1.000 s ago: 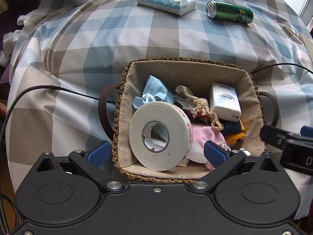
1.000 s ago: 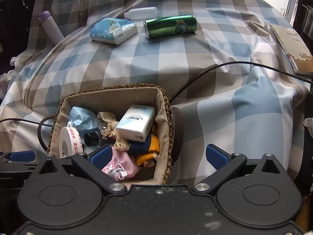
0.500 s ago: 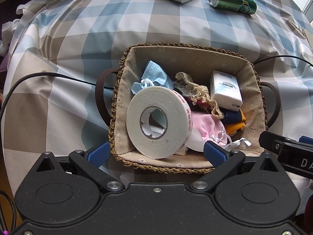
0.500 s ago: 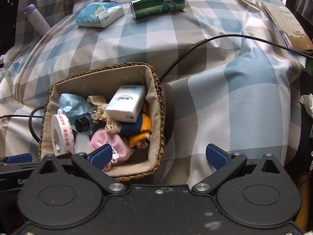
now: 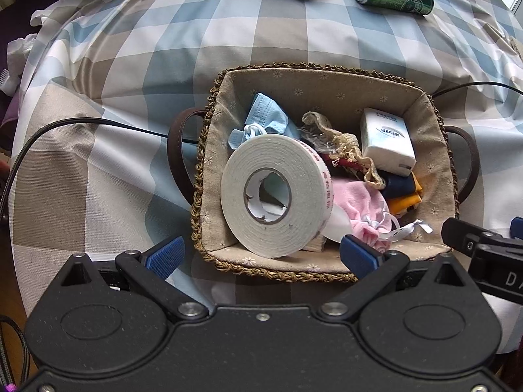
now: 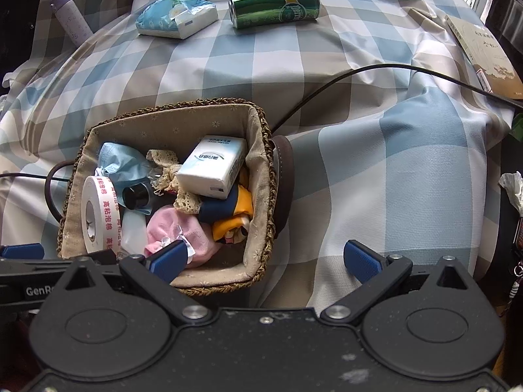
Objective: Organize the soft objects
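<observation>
Basket (image 5: pixel 313 80) fills my left wrist view: woven rim, beige flowered lining, a dark handle at each end, sitting on the checked tablecloth (image 5: pixel 98 170). Inside I see a white foam tape roll (image 5: pixel 271 196) standing on edge, a crumpled blue face mask (image 5: pixel 266 117), lace trim (image 5: pixel 340 143), a white tissue pack (image 5: pixel 387 140), navy and yellow cloth (image 5: pixel 403 192) and a pink drawstring pouch (image 5: pixel 362 209). My left gripper (image 5: pixel 261 254) hovers at the near rim, jaws spread wide, holding nothing.

From the right wrist view, the basket (image 6: pixel 163 121) lies left of my right gripper (image 6: pixel 264 259), whose jaws gape wide and empty; a green can (image 6: pixel 274 8) lies beyond.
</observation>
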{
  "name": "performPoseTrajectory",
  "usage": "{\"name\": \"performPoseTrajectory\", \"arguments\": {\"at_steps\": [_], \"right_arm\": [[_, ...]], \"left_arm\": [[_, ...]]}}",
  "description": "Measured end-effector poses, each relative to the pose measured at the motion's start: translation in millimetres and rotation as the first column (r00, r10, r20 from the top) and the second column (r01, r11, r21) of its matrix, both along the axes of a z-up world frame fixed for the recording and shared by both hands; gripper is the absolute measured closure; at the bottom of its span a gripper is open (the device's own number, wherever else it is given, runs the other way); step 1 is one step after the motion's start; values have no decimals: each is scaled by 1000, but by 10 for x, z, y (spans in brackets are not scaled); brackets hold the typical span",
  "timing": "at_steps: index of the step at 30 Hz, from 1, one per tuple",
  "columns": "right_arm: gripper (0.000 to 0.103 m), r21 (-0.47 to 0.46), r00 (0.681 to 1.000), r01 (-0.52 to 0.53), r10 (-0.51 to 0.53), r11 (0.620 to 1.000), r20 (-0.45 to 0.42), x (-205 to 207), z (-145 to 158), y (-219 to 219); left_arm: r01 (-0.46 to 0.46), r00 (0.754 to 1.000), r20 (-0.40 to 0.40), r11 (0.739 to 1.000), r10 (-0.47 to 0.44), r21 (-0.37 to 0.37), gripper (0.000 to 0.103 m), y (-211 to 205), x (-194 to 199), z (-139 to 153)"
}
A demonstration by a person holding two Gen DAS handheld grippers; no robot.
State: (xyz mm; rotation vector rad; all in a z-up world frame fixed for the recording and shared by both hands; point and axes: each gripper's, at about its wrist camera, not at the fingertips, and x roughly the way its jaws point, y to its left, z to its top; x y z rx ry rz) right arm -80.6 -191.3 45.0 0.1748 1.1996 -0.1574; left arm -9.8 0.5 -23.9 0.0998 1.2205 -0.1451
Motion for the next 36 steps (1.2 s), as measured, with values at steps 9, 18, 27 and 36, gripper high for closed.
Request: {"name": "performPoseTrajectory", "arguments": {"at_steps": [9,18,27,36], "right_arm": [[1,-10,1000,-10,10,1000,-6,16,-20,6],[1,-11,1000,-19,19,1000,-13,28,-41,24],[1,-6,1000,-19,19,1000,-14,30,-45,16],[1,-5,1000,-19,19,1000,-12,26,-44,21]], "left_arm": [[1,1000,2,1000,-1,23,5,-7,6,-12],[-11,1000,-6,999,11,32,5,8,27,-34],[-13,1000,-10,999,14,38,5,4,35,-48],[-18,1000,-14,999,18,35,5,10,30,-58]]}}
